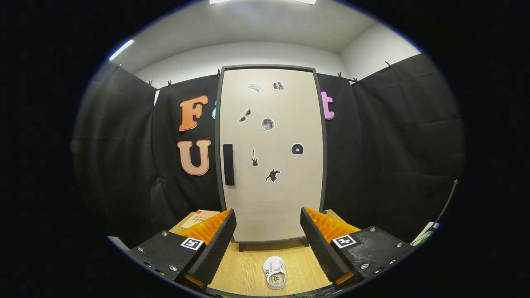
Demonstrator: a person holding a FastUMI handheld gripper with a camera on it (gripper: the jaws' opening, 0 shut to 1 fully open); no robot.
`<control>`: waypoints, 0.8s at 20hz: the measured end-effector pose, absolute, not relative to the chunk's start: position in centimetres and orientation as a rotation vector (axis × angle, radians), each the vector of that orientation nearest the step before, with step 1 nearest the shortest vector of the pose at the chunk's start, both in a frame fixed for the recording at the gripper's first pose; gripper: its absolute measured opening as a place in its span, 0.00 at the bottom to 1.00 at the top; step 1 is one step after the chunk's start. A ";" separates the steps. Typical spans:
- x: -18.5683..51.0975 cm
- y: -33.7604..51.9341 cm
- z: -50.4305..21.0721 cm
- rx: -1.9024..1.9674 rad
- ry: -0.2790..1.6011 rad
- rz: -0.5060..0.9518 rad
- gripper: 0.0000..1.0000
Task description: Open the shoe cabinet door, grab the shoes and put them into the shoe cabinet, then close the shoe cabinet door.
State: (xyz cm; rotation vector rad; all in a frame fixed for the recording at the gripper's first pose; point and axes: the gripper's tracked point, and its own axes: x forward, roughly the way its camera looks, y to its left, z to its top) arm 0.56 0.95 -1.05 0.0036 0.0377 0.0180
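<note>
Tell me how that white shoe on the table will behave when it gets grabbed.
The shoe, lying between the open fingers of the hand-held gripper, looks small, so probably light. Its open top suggests soft sides that may squash under a pinch. It lies flat on the table, so rolling seems unlikely.

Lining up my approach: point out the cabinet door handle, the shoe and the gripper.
door handle point(228, 164): gripper view, middle of the dark bar.
shoe point(275, 272): gripper view, its upper.
gripper point(268, 231): gripper view, midway between the open jaws.
</note>
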 end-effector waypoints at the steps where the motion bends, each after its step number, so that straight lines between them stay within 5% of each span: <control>1: 0.7 1.0 -1.1 0.006 0.039 0.018 0.97; 16: 9.0 8.9 -1.6 -0.032 0.042 0.120 0.97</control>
